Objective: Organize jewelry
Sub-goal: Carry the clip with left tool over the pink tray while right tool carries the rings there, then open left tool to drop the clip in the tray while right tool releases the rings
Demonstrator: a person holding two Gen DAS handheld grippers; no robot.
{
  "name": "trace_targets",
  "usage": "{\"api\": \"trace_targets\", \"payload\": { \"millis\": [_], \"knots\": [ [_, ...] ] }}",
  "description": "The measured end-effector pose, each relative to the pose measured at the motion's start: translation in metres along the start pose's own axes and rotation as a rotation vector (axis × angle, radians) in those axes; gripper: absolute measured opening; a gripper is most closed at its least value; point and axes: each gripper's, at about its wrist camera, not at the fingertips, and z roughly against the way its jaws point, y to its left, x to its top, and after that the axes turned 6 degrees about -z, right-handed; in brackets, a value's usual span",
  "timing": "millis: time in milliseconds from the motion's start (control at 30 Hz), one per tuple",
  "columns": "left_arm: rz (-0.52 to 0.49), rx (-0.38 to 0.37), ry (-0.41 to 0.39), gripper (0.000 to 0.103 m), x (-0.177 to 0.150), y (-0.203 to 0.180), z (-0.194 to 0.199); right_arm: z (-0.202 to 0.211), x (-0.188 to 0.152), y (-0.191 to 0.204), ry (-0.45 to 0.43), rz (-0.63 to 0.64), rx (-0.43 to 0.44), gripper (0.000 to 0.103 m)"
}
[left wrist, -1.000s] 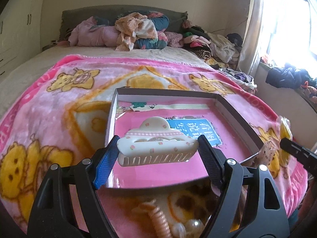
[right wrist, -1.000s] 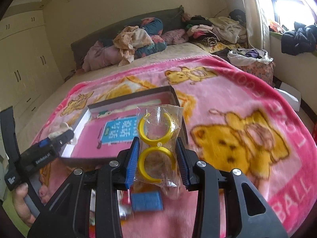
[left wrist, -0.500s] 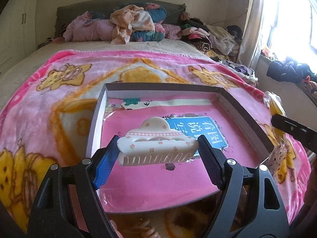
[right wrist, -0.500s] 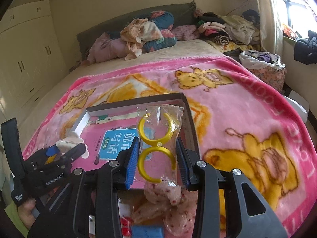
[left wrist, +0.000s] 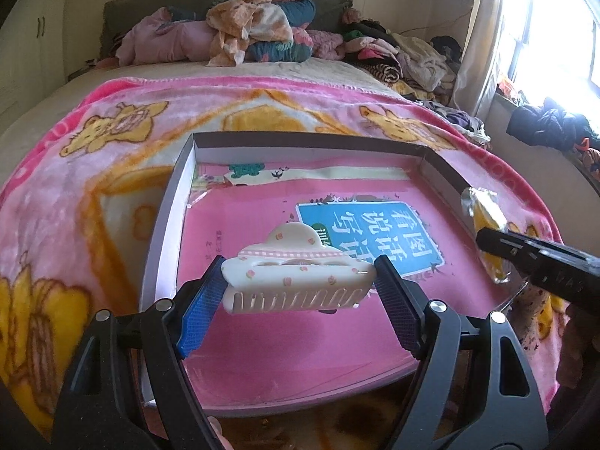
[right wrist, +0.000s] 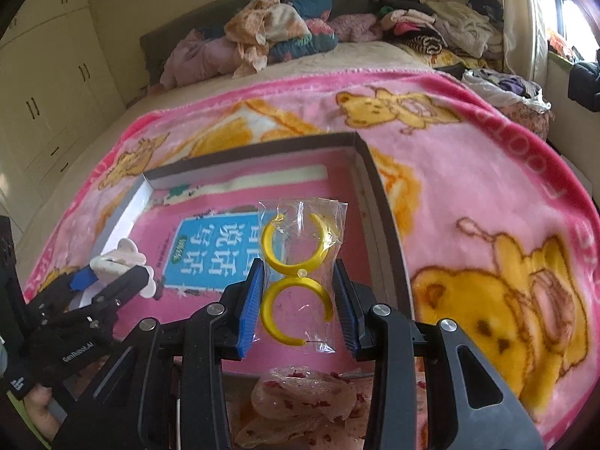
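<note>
Jewelry: none seen lying in the box (left wrist: 168, 202) yet.
Left claw (left wrist: 300, 292): pinching hair clip (left wrist: 298, 279), above box's near end.
Right claw (right wrist: 300, 300): pinching bagged earrings (right wrist: 298, 262), over box's right side.
Remaining: set both down; loose pieces near box's front edge.

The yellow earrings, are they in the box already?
Not yet. The earrings sit in a clear bag held by the right gripper above the box, not lying in it.
</note>
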Motion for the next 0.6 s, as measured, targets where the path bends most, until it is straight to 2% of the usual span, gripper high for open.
{"api": "trace_targets", "payload": {
  "millis": [333,600],
  "knots": [
    [0.002,-0.001,0.002,0.07,-0.001,0.001,-0.001,-0.005,-0.01,-0.001,0.01,0.011,0.006,0.04],
    [0.009,-0.001,-0.005,0.07,-0.002,-0.001,0.003,0.019,-0.017,-0.003,-0.054,0.001,0.046,0.059]
  ]
}}
